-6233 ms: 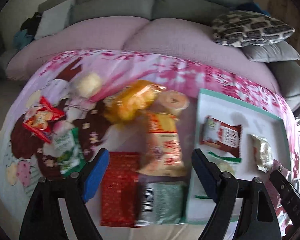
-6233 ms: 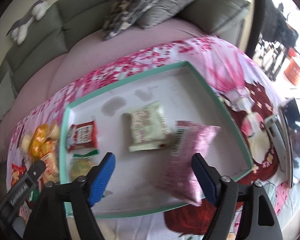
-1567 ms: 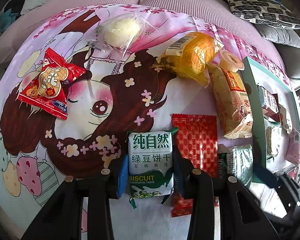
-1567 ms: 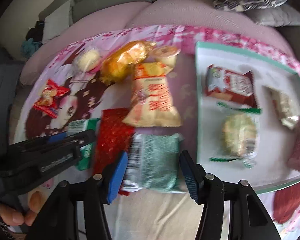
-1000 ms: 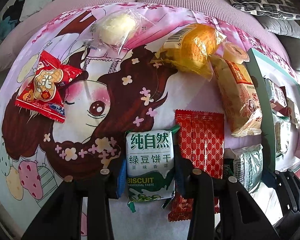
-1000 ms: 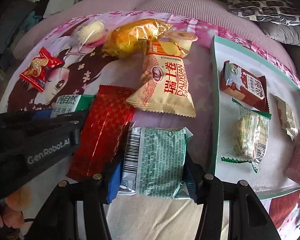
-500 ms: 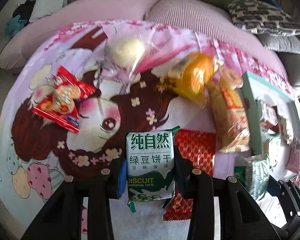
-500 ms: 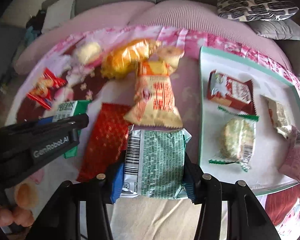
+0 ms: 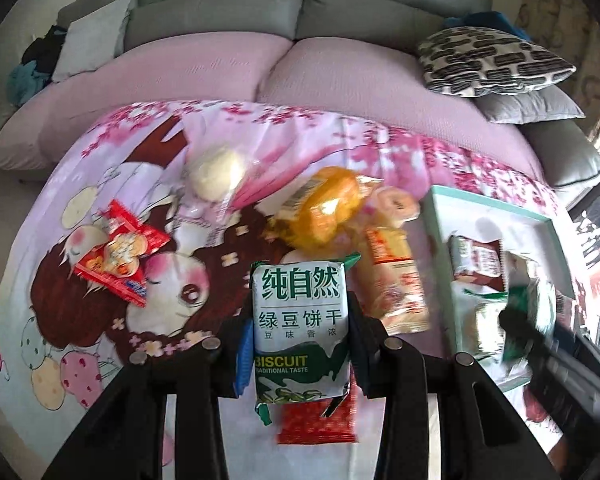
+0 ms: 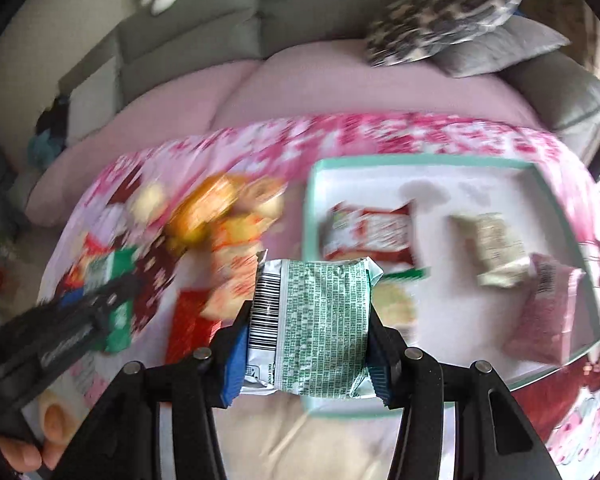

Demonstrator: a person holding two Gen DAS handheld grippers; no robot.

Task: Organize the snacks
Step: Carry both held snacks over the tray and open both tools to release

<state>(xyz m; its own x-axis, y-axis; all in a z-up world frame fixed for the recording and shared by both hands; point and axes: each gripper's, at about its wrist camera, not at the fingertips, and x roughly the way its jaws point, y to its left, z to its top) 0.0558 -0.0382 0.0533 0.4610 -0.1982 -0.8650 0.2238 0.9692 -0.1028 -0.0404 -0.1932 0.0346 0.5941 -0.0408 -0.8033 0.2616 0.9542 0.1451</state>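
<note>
1. The left gripper [image 9: 300, 344] is clamped on one green-and-white biscuit pack [image 9: 300, 320], held upright between its jaws, clear of the cartoon-print cloth [image 9: 100, 320]
2. The right gripper [image 10: 306, 344] is clamped on one green printed snack pack [image 10: 316, 324], barcode end to the left, held above the near left corner of the teal-rimmed tray [image 10: 420, 162]; its jaws have just been closing, with the pack between them
3. One tray sits on the right of the cloth; the right wrist view shows four packets in it: a red-and-white pack [image 10: 370, 232], a pale beige pack [image 10: 494, 248], a pink pack [image 10: 548, 316], and a clear round-biscuit pack [image 10: 398, 304] partly hidden behind the held snack
4. On the cloth outside the tray, the left wrist view shows six loose snacks: a red triangular packet [image 9: 120, 252] at the left, a clear-wrapped pale bun [image 9: 216, 176], a yellow bag [image 9: 324, 212], a small round cake [image 9: 396, 202], an orange-and-cream bag [image 9: 396, 280] beside the tray's left wall, and a red patterned packet [image 9: 316, 420] lying under the held biscuit pack
5. The sofa [image 9: 220, 8] behind holds two cushions at the right, a patterned cushion [image 9: 488, 60] and a grey cushion [image 9: 528, 106]
</note>
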